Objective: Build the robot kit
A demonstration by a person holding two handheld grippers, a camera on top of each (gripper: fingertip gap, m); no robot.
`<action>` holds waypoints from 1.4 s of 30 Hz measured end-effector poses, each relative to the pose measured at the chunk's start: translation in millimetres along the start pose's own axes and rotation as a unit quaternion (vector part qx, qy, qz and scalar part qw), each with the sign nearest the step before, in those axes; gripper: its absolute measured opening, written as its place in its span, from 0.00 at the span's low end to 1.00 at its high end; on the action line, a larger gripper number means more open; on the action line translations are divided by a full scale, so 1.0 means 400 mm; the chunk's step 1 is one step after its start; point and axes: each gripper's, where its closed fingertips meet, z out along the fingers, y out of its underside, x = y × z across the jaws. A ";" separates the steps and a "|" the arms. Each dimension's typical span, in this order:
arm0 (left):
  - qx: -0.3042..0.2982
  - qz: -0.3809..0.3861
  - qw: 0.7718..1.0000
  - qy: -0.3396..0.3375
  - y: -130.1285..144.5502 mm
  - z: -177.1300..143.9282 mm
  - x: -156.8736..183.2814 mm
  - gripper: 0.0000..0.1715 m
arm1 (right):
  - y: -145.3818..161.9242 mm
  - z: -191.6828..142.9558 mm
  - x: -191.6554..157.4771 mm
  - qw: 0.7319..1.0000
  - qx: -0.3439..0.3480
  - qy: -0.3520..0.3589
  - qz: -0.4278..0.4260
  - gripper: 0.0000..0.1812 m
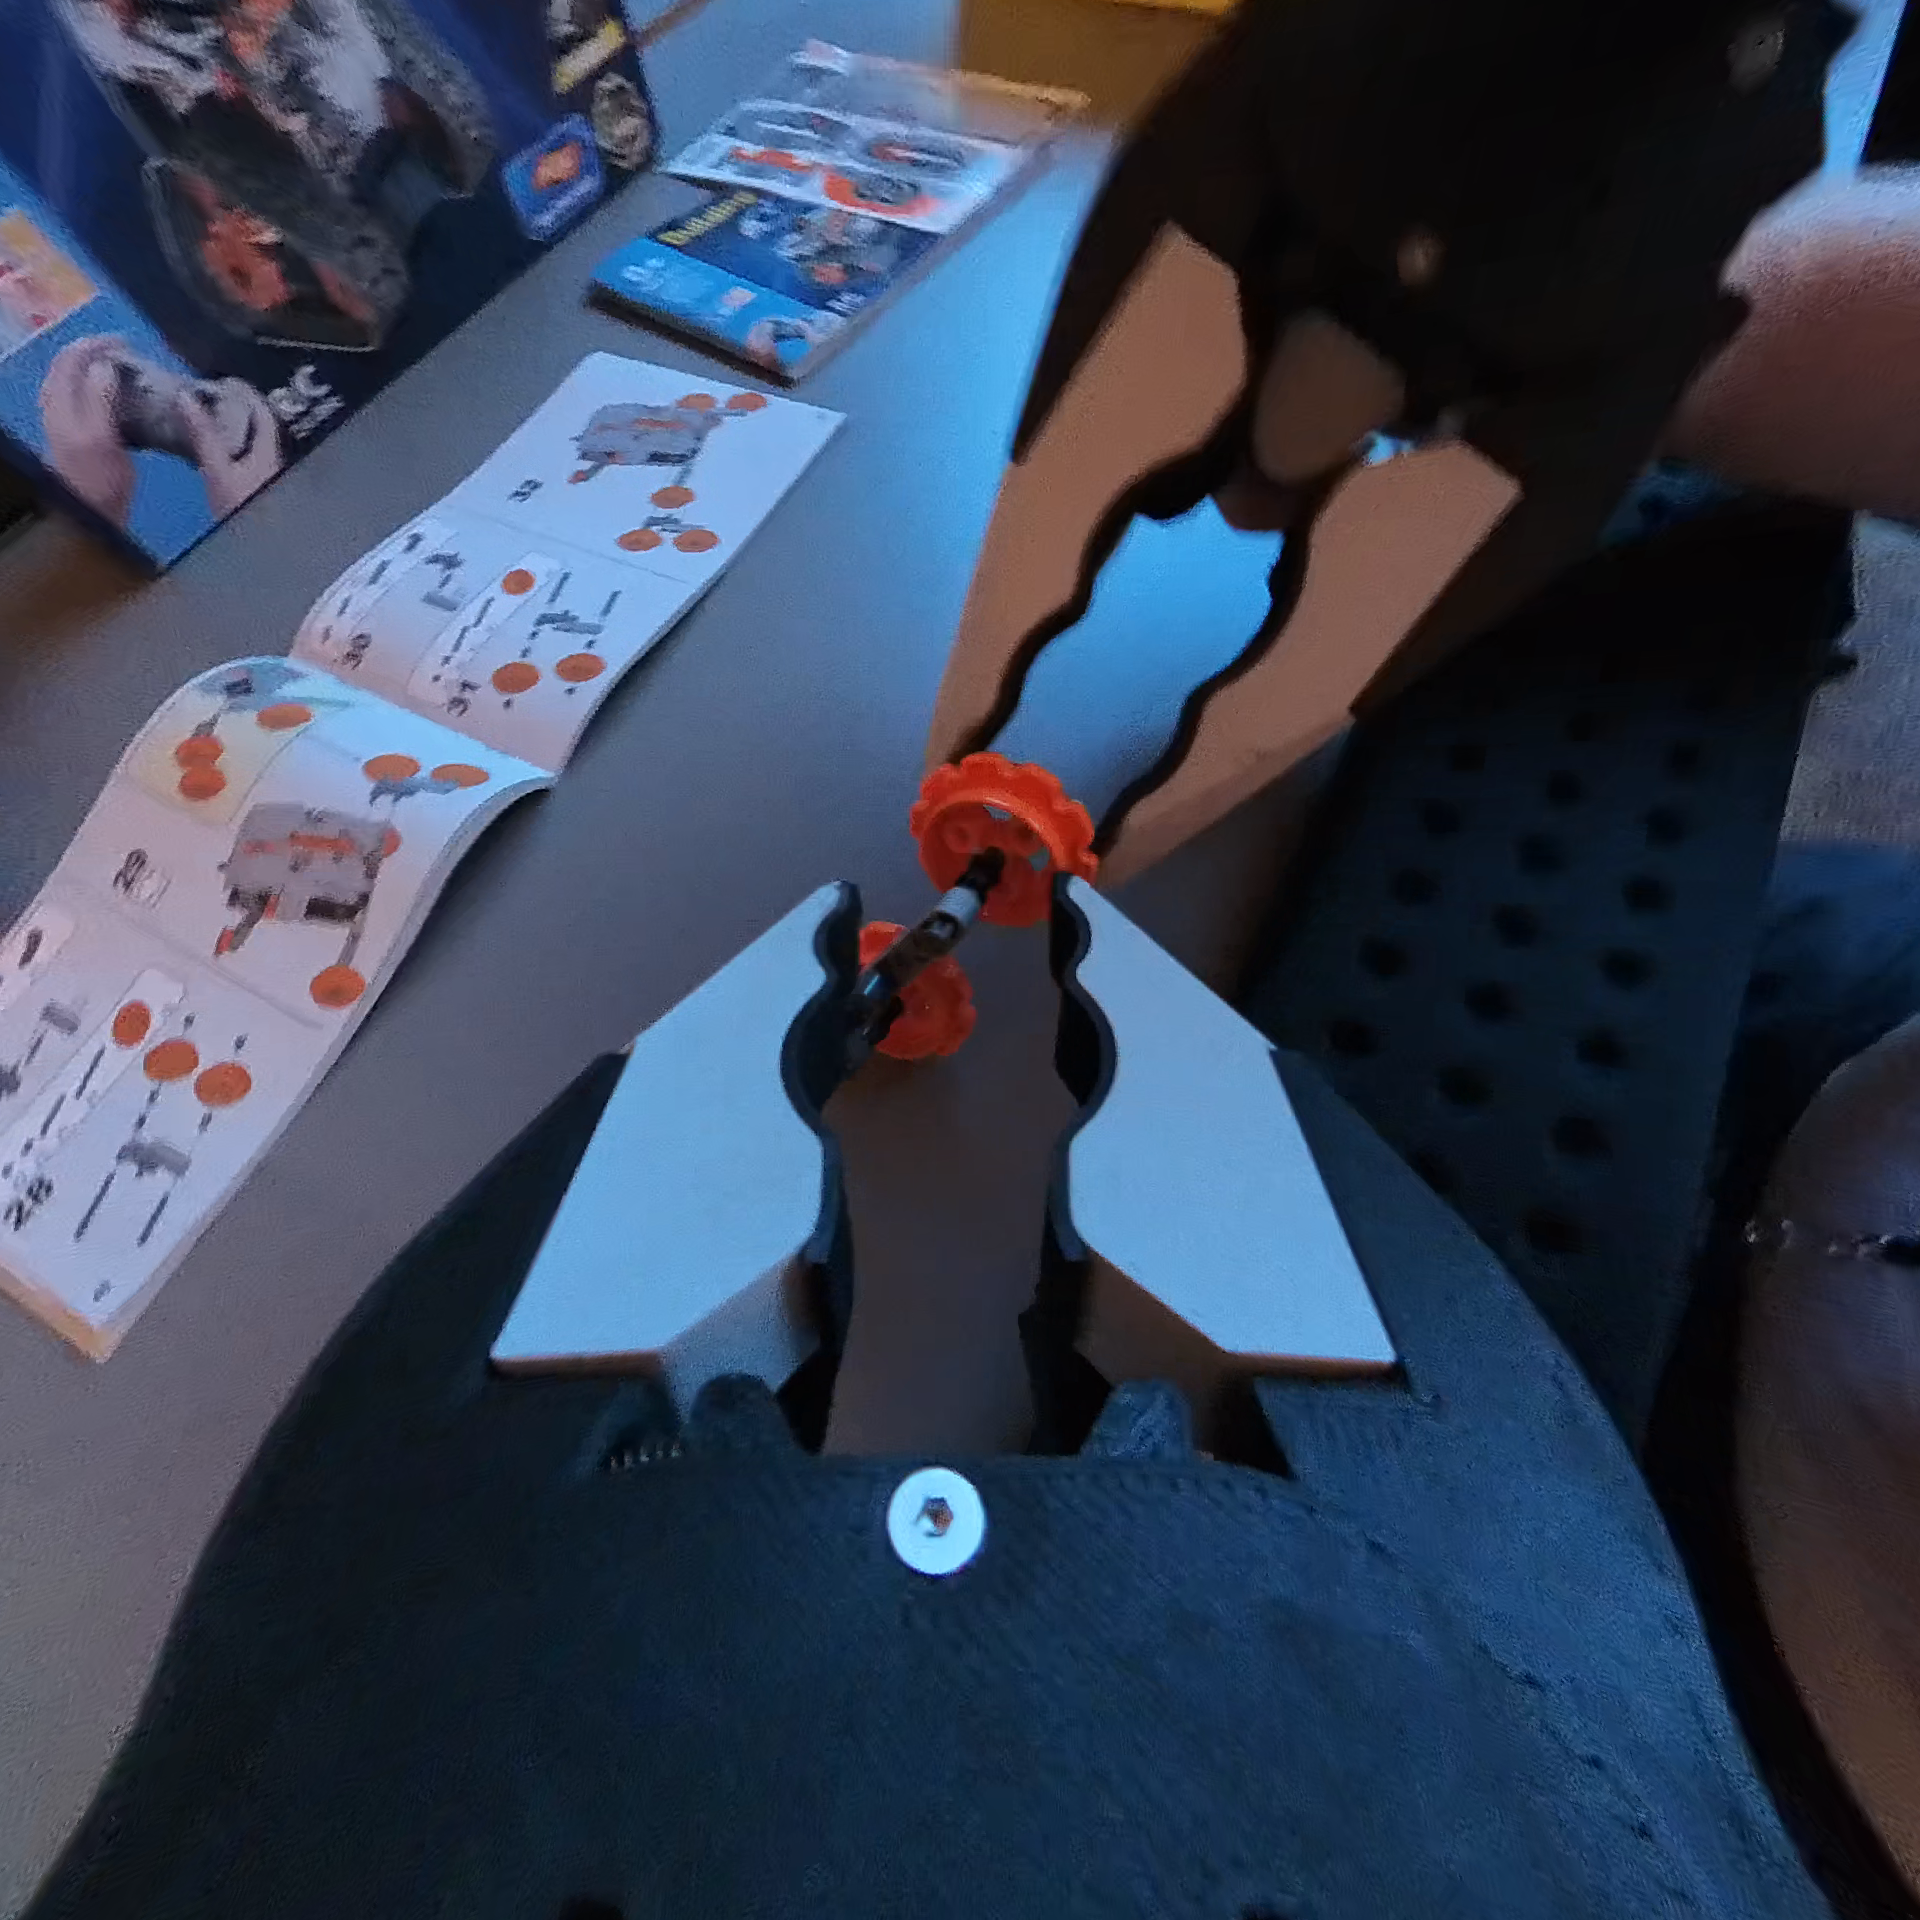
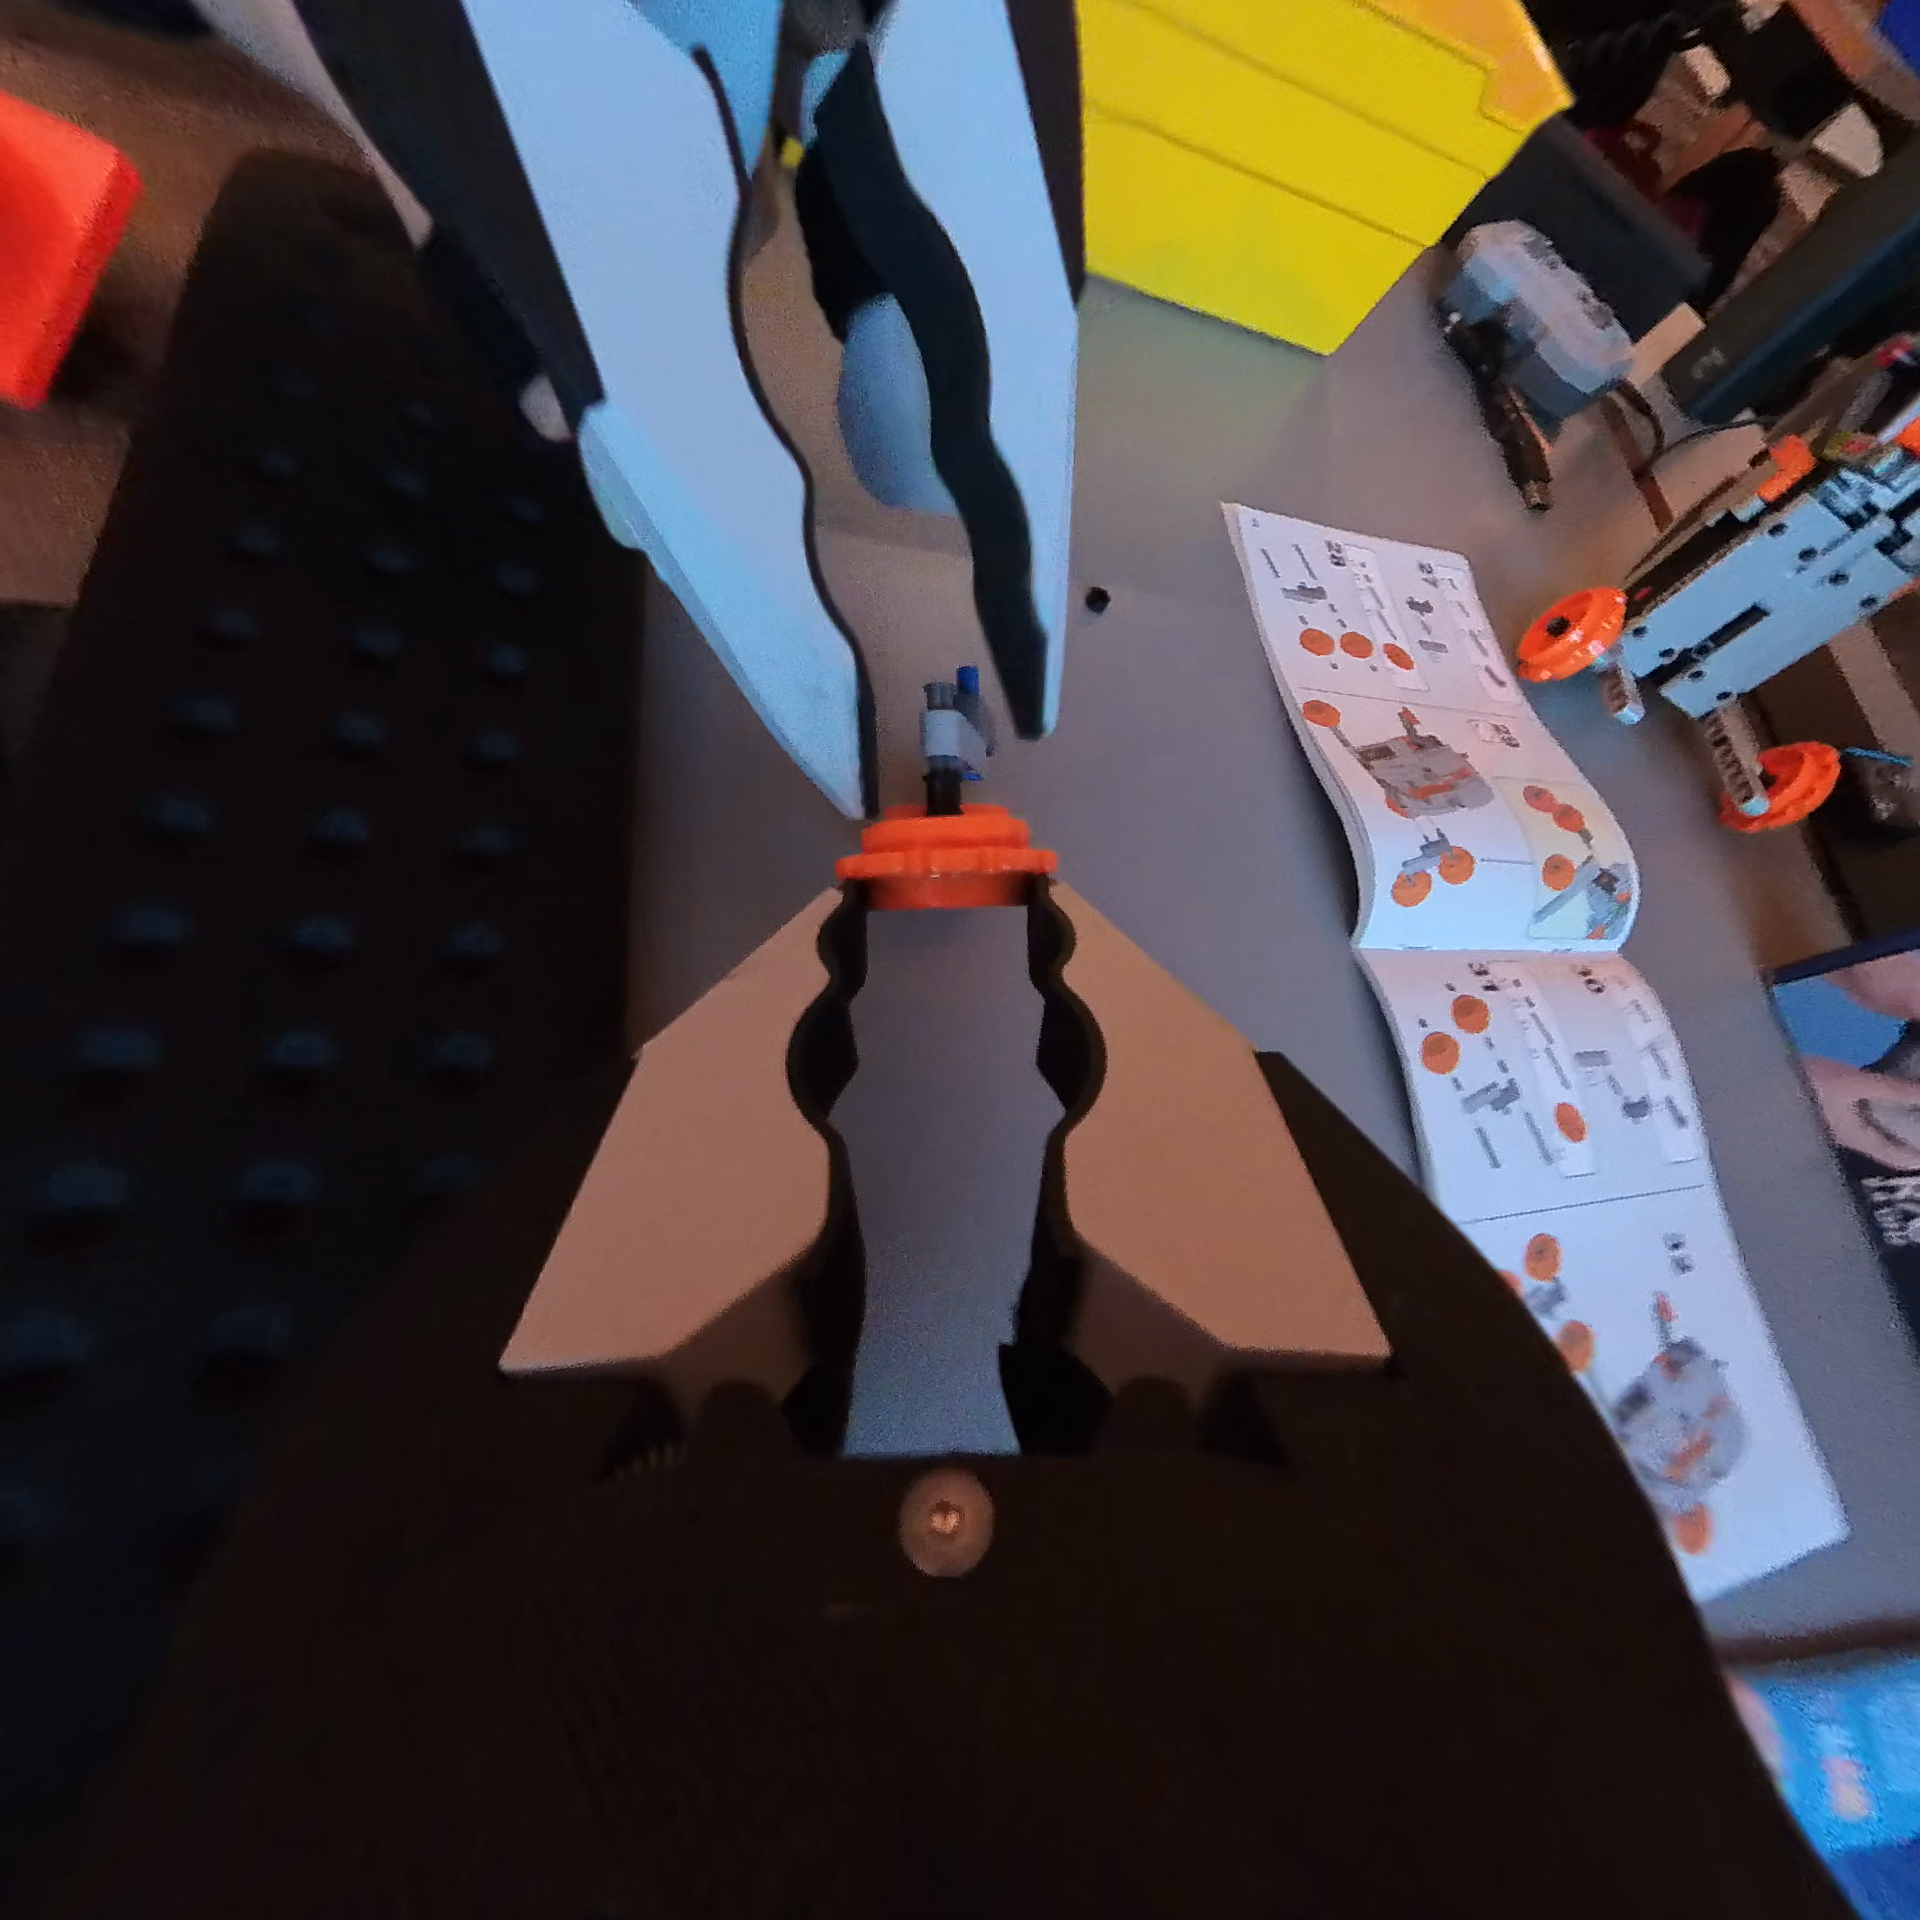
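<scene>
My right gripper [image 2: 943, 896] is shut on an orange toothed wheel [image 2: 945, 868], held by its rim between the fingertips. A thin black and grey axle [image 2: 948, 740] with a small blue pin sticks out of the wheel's hub. My left gripper [image 1: 956, 899] is open, and the axle [image 1: 940, 930] runs between its fingers and rests against the left finger. A second orange wheel [image 1: 925, 1003] sits by the axle's near end, low between the left fingers. In the left wrist view the right gripper [image 1: 1023, 810] comes down from above onto the first wheel [image 1: 1003, 831].
An open instruction booklet [image 1: 364, 831] lies on the grey table [image 1: 831, 582] and also shows in the right wrist view [image 2: 1507, 935]. Toy boxes [image 1: 260, 208] and leaflets [image 1: 810, 229] lie beyond. A black dimpled mat [image 2: 291, 831], yellow bins [image 2: 1278, 156] and a part-built grey model [image 2: 1766, 603] surround the grippers. Left and right tips are no more than a few centimetres apart. The part-built grey model [image 2: 1766, 603] is about equally far from each gripper, around 35 centimetres.
</scene>
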 end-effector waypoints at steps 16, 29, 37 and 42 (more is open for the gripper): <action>0.199 -0.234 0.942 0.137 -0.135 -0.071 -0.004 0.02 | -0.087 -0.111 0.097 0.997 -0.002 -0.082 0.005 0.19; 0.324 -0.383 0.859 0.097 -0.194 -0.114 -0.079 0.02 | -0.249 -0.164 0.068 0.971 0.153 0.167 0.076 0.13; 0.338 -0.371 0.862 0.068 -0.256 -0.097 -0.051 0.02 | -0.208 -0.145 0.119 0.951 0.063 0.301 0.017 0.08; 0.334 -0.332 0.882 0.033 -0.262 -0.097 -0.042 0.02 | -0.201 -0.157 0.124 0.959 0.089 0.258 0.072 0.03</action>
